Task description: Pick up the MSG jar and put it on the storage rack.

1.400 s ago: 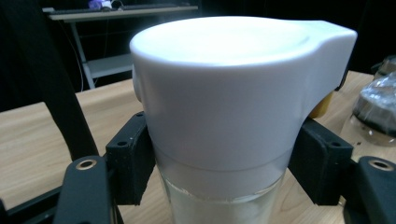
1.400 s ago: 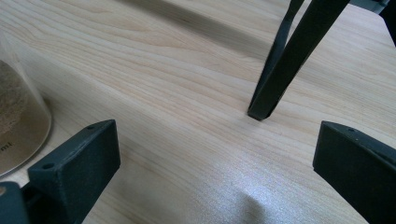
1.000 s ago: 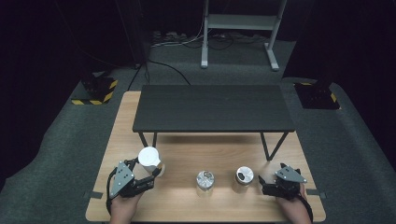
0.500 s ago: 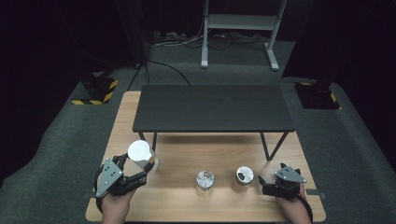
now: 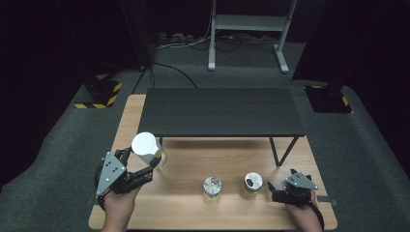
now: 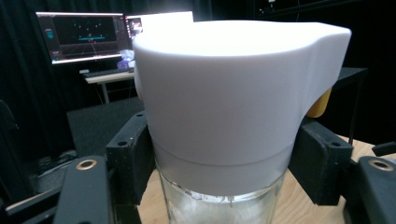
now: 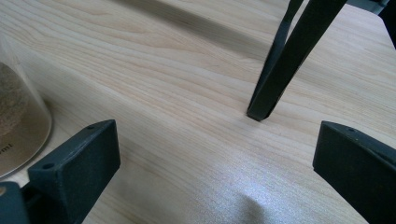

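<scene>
A glass jar with a white lid (image 5: 145, 144) is held off the wooden table (image 5: 183, 215) at the left, my left gripper (image 5: 140, 158) shut on it. In the left gripper view the white lid (image 6: 233, 93) looms close, the glass body (image 6: 219, 205) sits below it, and both black pads (image 6: 133, 158) press the jar's sides just under the lid. My right gripper (image 5: 273, 187) rests low at the table's right front, open; in the right gripper view its jaws (image 7: 215, 172) stand wide apart over bare wood.
Two small jars stand at the front middle: one with a shiny lid (image 5: 212, 186), one with a dark-spotted lid (image 5: 253, 181). A jar with brownish contents (image 7: 18, 126) shows left of the right gripper. A low black table (image 5: 220, 111) spans the back; its leg (image 7: 280, 70) stands ahead of my right gripper.
My left gripper has lifted the white-lidded jar up off the table and drifted a little to the left. The right gripper has stayed put.
</scene>
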`<state>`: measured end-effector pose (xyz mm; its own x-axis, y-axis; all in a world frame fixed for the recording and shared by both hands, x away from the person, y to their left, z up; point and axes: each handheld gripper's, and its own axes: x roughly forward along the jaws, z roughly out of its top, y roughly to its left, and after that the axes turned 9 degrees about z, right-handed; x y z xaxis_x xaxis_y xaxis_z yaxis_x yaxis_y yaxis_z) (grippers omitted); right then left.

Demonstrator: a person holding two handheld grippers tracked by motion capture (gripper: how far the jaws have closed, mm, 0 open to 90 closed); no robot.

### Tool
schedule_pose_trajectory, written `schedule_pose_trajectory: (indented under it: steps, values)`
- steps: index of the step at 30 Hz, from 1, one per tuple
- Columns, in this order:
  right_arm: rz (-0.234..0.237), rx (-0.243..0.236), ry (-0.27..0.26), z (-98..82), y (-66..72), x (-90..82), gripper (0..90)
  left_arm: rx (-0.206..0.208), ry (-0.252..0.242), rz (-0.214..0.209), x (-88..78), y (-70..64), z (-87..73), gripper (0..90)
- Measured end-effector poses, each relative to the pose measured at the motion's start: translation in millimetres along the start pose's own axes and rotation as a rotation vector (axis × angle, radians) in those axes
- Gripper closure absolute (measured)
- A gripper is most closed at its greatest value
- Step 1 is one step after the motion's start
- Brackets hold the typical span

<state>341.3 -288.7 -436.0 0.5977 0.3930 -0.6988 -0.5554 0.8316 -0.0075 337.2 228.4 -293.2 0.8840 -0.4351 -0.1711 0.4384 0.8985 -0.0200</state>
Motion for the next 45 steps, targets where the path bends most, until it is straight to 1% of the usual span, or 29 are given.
schedule_pose_trajectory:
  steps: [6,12,13,15,22,32,36,37,45]
  values:
    - [0.000,0.001,-0.001,0.0,0.0,-0.1,0.1,0.020,-0.009,0.001,4.8,-2.1,14.0,30.7]
    - [0.001,0.000,0.000,-0.1,-0.1,-0.1,0.1,0.023,-0.033,-0.001,8.6,-2.5,27.7,30.7]
    - [0.001,0.001,-0.001,0.0,-0.1,-0.1,0.1,0.023,-0.033,-0.001,8.6,-2.5,27.7,30.7]
    - [0.001,0.001,0.000,-0.1,-0.2,-0.2,0.1,0.023,-0.052,-0.006,10.0,-2.5,33.7,30.7]
    - [0.001,0.002,-0.001,0.0,-0.1,-0.1,0.1,0.027,-0.068,-0.002,17.3,-1.9,46.0,30.6]
    - [0.003,0.002,-0.001,-0.1,-0.4,-0.3,0.1,0.027,-0.082,-0.003,32.7,-4.4,55.3,30.6]
    - [0.003,0.001,-0.001,-0.1,-0.3,-0.2,0.1,0.026,-0.082,0.001,44.7,-7.1,59.2,30.6]
    - [0.003,0.001,-0.001,-0.1,-0.3,-0.2,0.1,0.026,-0.082,0.001,44.7,-7.1,59.2,30.7]
    - [0.004,0.001,-0.003,-0.2,-0.4,-0.4,0.1,0.020,-0.076,0.021,65.3,-6.9,59.6,30.6]
